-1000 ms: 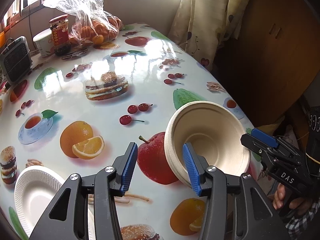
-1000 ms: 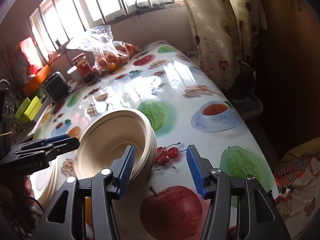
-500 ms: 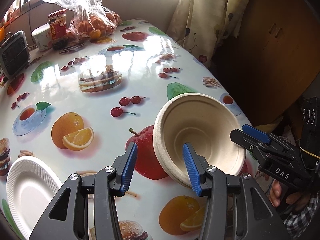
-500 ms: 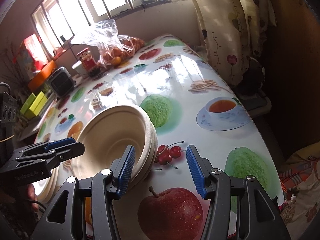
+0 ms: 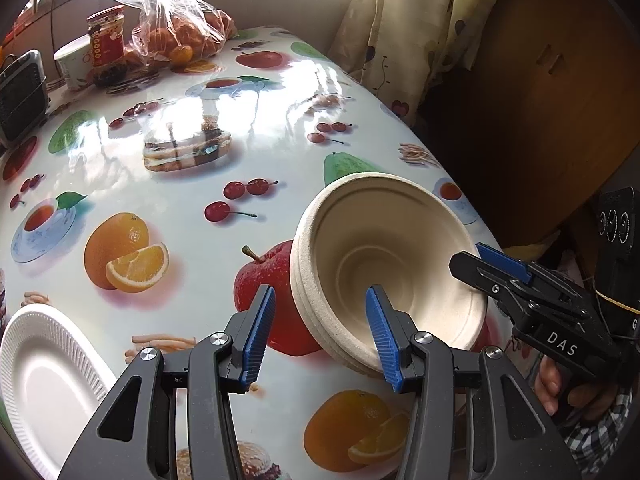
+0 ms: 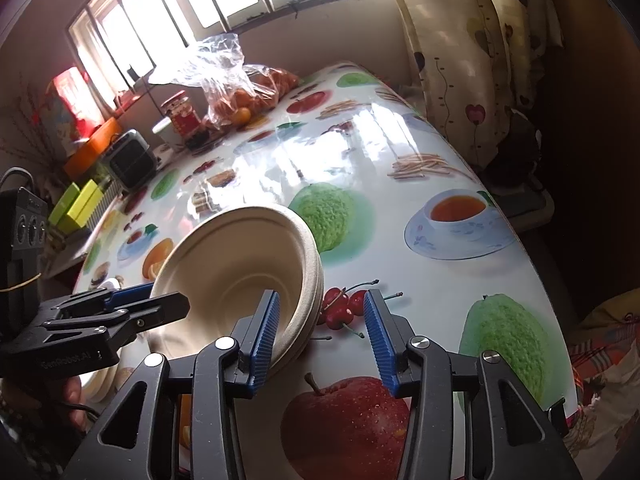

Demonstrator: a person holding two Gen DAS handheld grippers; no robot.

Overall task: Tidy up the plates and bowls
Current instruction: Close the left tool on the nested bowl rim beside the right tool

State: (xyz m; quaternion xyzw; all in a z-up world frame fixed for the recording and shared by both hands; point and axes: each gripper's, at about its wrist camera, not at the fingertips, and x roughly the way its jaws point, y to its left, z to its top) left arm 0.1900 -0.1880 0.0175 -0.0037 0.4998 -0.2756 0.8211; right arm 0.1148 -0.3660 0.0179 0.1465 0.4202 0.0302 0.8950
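Observation:
A stack of beige paper bowls [image 5: 384, 264] stands tilted on the fruit-print table, also in the right wrist view [image 6: 240, 276]. My left gripper [image 5: 320, 332] is open, its jaws astride the stack's near rim, the right finger inside the bowl. My right gripper [image 6: 318, 338] is open astride the opposite rim, its left finger inside the bowl. Neither pair of jaws is closed on the rim. A white ridged paper plate [image 5: 44, 384] lies at the left, near the table's front edge.
A bag of oranges [image 5: 180, 36], a red-labelled jar [image 5: 106, 40], a white cup [image 5: 72, 62] and a small dark heater [image 5: 18, 96] stand at the table's far end. A curtain [image 5: 400, 28] hangs past the right edge. The table [image 5: 260, 148] has a glossy printed cloth.
The bowl stack has shifted left and away from the table's right edge, with both grippers moving along with it. The white plate shows further left in the left wrist view.

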